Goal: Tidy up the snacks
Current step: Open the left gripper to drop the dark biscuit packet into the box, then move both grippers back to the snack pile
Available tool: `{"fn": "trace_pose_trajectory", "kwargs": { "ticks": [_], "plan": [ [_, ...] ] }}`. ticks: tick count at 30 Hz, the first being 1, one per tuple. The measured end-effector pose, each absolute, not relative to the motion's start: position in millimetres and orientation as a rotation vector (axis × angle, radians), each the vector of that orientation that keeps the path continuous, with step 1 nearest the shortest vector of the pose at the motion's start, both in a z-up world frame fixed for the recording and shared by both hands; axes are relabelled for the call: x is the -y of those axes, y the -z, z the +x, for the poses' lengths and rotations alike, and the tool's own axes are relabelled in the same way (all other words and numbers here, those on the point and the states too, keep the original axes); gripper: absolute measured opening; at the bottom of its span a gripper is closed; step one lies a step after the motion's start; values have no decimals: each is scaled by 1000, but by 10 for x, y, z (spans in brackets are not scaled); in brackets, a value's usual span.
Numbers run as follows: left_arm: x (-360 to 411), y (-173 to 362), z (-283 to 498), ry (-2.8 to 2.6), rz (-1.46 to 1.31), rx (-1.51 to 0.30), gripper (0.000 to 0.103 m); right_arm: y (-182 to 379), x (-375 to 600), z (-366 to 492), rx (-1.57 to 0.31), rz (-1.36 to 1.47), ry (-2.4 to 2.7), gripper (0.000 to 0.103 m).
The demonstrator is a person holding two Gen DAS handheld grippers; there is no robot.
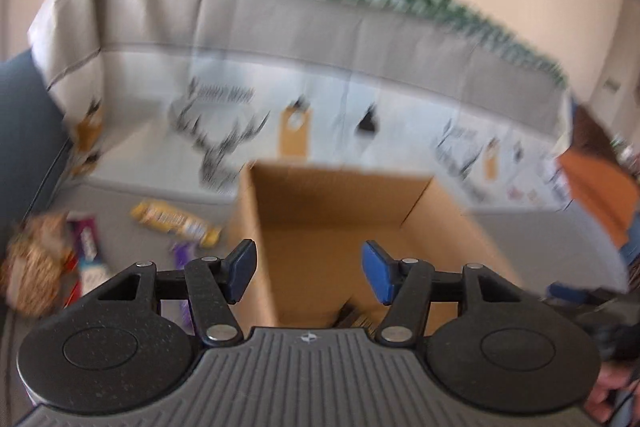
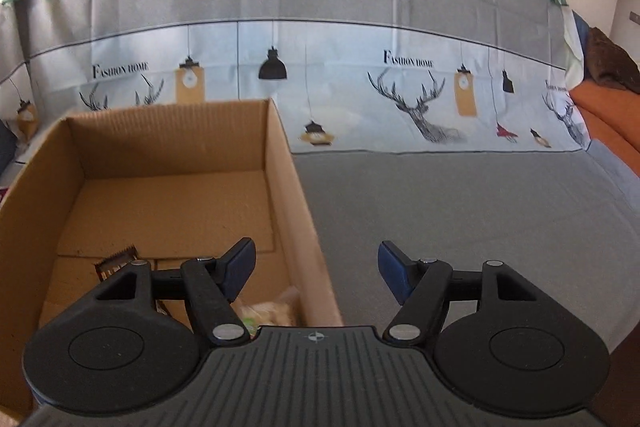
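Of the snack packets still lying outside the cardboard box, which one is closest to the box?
The yellow packet in the left wrist view. Its end lies almost against the cardboard box, while the purple-and-white packet lies further left, by the view's edge.

An open brown cardboard box [image 2: 172, 163] stands upright on the grey cover, against its printed back edge. Inside, at the near end, lie a dark serrated-edge wrapper [image 2: 114, 261] and a pale snack bag [image 2: 276, 309]. Left of the box lie a yellow packet [image 1: 176, 223], purple wrappers [image 1: 184, 255] and a brown speckled bag [image 1: 34, 271].
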State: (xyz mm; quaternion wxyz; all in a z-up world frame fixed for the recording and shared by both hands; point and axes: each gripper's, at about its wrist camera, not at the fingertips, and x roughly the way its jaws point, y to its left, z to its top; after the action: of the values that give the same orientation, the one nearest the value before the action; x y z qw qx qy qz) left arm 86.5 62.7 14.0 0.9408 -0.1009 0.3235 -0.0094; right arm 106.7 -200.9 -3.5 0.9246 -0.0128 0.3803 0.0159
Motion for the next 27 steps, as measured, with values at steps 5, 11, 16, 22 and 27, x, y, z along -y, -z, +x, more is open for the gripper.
{"fn": "trace_pose_trajectory", "kwargs": {
  "ticks": [5,11,16,22,27],
  "plan": [
    [-644,-6,900,-8,-167,-739,63,128,2145,1080,-840,-17,-46,49],
    [-565,190,943,5,-125,-850,34,216,2253,1060,-890,25,-95,24],
    [-516,193,934,36,-128,-823,30,185,2253,1005,-866,0,-78,12],
    [-464,120,887,47,-111,-776,34,154,2343,973,-848,31,-68,17],
    [-463,6,809,72,-108,-708,44,36,2332,871,-756,17,-82,42]
  ]
}}
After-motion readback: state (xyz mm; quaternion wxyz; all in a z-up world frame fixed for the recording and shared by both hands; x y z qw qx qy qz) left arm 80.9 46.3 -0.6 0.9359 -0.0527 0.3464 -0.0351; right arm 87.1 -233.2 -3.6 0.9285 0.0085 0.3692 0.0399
